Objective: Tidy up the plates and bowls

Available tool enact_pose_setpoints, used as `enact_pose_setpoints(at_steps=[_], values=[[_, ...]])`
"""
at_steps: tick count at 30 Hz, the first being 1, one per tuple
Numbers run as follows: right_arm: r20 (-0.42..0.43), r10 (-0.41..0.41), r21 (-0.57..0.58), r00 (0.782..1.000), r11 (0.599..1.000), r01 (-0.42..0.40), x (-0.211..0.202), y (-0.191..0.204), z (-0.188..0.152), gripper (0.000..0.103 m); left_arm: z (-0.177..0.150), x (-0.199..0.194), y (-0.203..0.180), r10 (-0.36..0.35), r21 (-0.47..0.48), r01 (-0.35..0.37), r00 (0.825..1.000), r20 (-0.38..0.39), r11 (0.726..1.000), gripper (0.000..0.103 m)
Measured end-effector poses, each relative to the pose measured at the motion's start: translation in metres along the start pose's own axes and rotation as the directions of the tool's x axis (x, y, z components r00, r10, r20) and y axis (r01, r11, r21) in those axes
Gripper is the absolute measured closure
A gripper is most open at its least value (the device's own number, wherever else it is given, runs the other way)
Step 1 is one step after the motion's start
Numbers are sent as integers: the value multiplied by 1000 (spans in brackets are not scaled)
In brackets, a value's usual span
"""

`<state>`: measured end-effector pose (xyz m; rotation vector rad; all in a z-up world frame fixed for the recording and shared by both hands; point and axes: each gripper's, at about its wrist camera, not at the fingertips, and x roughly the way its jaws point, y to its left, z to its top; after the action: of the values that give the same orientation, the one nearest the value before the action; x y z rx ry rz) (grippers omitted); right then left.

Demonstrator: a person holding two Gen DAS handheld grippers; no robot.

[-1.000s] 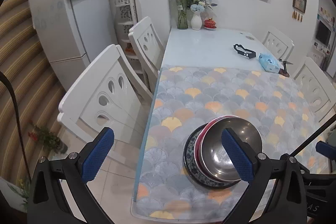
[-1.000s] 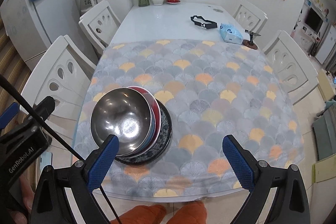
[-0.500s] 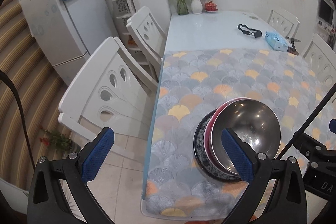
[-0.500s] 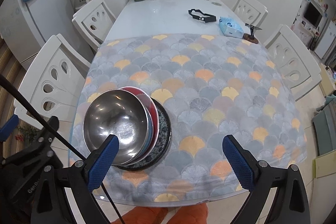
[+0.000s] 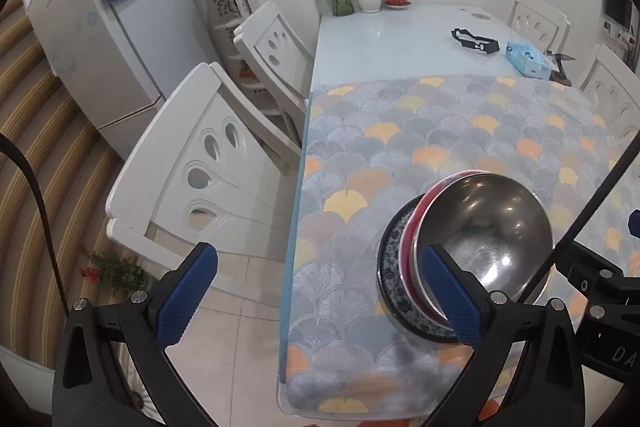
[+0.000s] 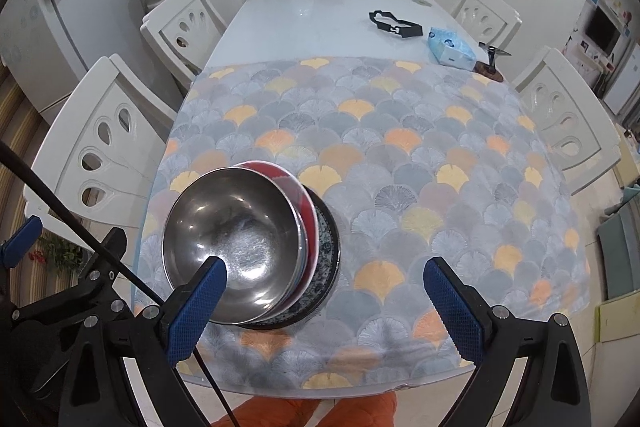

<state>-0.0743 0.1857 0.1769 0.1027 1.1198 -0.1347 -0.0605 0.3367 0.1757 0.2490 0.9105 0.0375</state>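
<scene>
From the left wrist camera, the left gripper (image 5: 318,289) hangs spread wide and grasps nothing; one blue finger (image 5: 186,293) is over the floor off the table's edge, the other overlaps the near rim of the stack. That stack sits on the patterned cloth (image 5: 440,131) near the table's near left corner: a steel bowl (image 5: 486,235) on top, a red dish (image 5: 412,231) under it, a dark patterned plate (image 5: 394,275) at the bottom. A white chair (image 5: 192,167) stands just left of the stack, beside the table.

From the right wrist camera, the right gripper (image 6: 324,305) is also released, its fingers wide apart and empty. The steel bowl (image 6: 232,239) lies nested in the red dish (image 6: 304,199) on the plate (image 6: 326,255), left of the cloth's (image 6: 400,131) middle. A tissue pack (image 6: 450,47) lies far beyond the stack.
</scene>
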Motion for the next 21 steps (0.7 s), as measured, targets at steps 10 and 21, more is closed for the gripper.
enact_pose_setpoints(at_steps=[10,21], values=[[-14,12,-15,1000,1000,-12,7,6,2,5,-1,10,4,-12,-15,12,999,-36,1000,1],[-22,16,-7,1000,1000,-16,11,4,2,5,0,15,2,-31,-23,30,998,-60,999,1]])
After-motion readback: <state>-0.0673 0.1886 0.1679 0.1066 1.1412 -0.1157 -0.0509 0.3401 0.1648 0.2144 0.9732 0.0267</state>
